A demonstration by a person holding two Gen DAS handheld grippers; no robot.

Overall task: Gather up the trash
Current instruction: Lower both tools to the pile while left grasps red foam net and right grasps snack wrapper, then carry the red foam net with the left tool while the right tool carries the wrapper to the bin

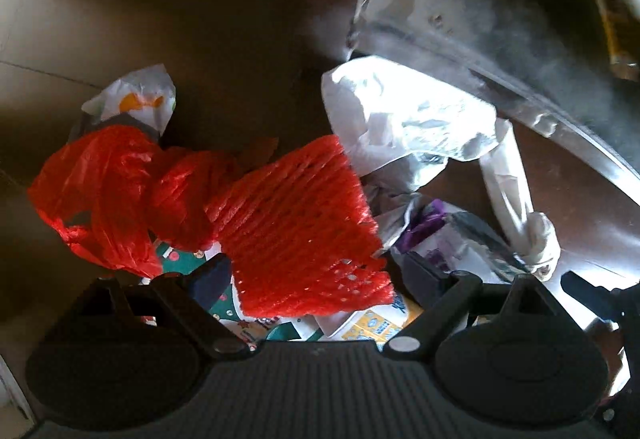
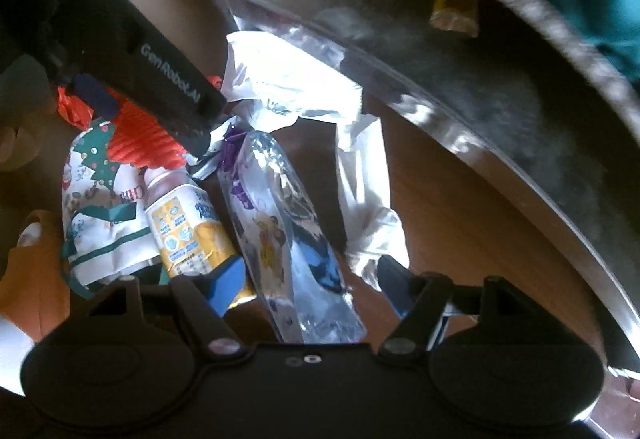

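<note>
Left gripper (image 1: 316, 271) spread wide over the heap, red foam net (image 1: 296, 227) lying between its fingers but not pinched. Just left of the net, red plastic bag (image 1: 108, 195); beyond it to the right, crumpled white bag (image 1: 404, 111); farther still, silvery liner of the bin (image 1: 500, 19). Right gripper (image 2: 312, 279) likewise parted, clear printed wrapper (image 2: 288, 223) running up between its fingers, yellow-labelled bottle (image 2: 188, 231) just beside the left fingertip (image 2: 226, 279), festive paper (image 2: 100, 207) farther left.
</note>
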